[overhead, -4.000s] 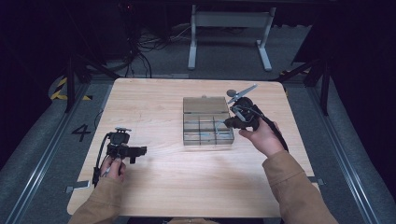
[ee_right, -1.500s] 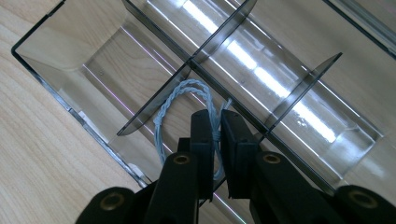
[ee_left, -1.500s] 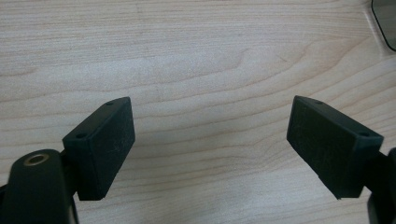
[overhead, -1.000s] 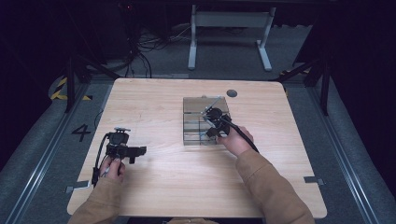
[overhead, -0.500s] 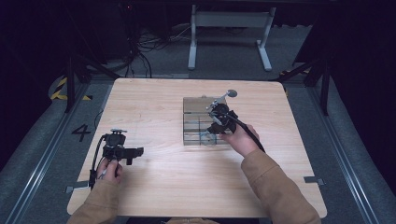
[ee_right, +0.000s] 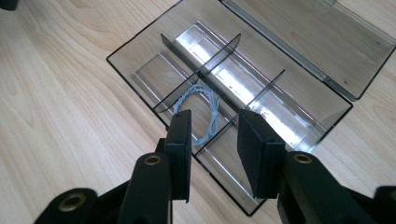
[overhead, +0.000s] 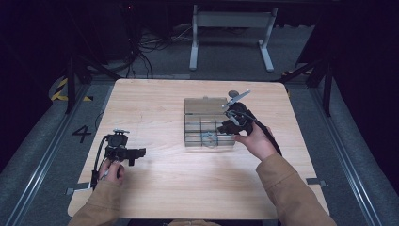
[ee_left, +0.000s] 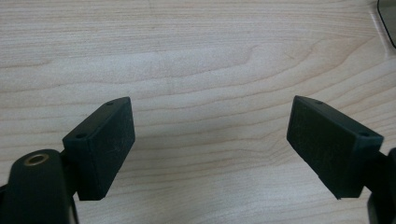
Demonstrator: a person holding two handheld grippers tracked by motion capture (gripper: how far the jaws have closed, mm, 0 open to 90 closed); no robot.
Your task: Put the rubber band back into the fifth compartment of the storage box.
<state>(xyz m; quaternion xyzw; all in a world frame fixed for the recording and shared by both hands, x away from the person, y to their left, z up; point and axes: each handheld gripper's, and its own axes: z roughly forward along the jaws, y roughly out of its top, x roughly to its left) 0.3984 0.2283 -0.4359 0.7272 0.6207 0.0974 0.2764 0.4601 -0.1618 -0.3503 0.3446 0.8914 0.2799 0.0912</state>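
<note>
A clear plastic compartment box (overhead: 189, 126) (ee_right: 135, 46) lies right of the table's middle, with its lid (overhead: 204, 104) (ee_right: 317, 32) folded flat behind it. A pale blue twisted cord loop (overhead: 209, 138) (ee_right: 201, 109) rests in a front compartment. My right gripper (overhead: 223, 128) (ee_right: 215, 123) hovers over the box's right end, tilted down at the cord. Its jaws have just been opening, they stand apart, and nothing is between the pads. My left gripper (overhead: 137, 153) (ee_left: 210, 126) rests near the table's left front, wide open over bare wood.
A small dark round thing (overhead: 232, 93) sits on the wooden table (overhead: 155, 188) behind the box. Metal rails run along both sides of the table, and a desk frame stands on the floor beyond the far edge.
The right gripper has lifted up and back from the box toward the right and its jaws have spread, with the cord left in the compartment. The left gripper has stayed put.
</note>
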